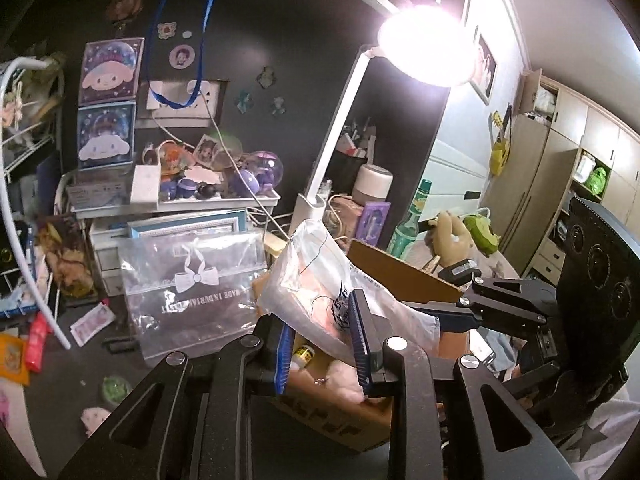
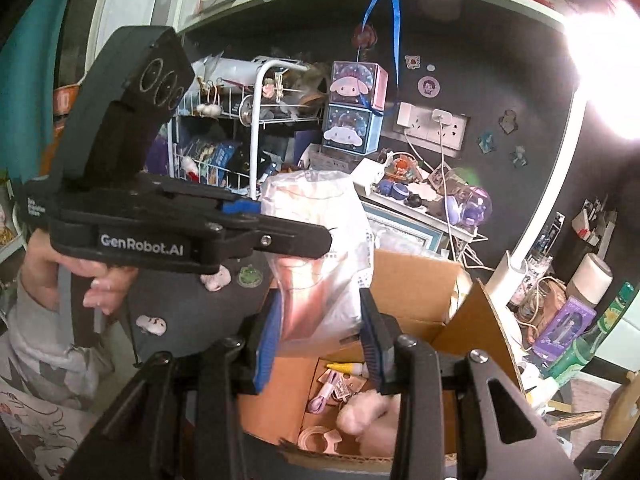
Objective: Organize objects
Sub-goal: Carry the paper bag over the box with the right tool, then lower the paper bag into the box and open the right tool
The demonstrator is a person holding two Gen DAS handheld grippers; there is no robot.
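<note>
Right wrist view | our right gripper (image 2: 320, 340) and left gripper (image 1: 324, 344) both clamped on plastic bag (image 2: 320, 248) | bag upright, directly above cardboard box (image 2: 416, 292)

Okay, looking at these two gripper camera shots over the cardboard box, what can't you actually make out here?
- What is inside the plastic bag: right wrist view, cloudy film shows only pinkish shapes.
- Far half of the cardboard box: both views, the bag and the right gripper cover it.
- Black print on the bag: left wrist view, the left gripper pads and creases break it up.
- Area around the desk lamp: glare washes it out.
</note>
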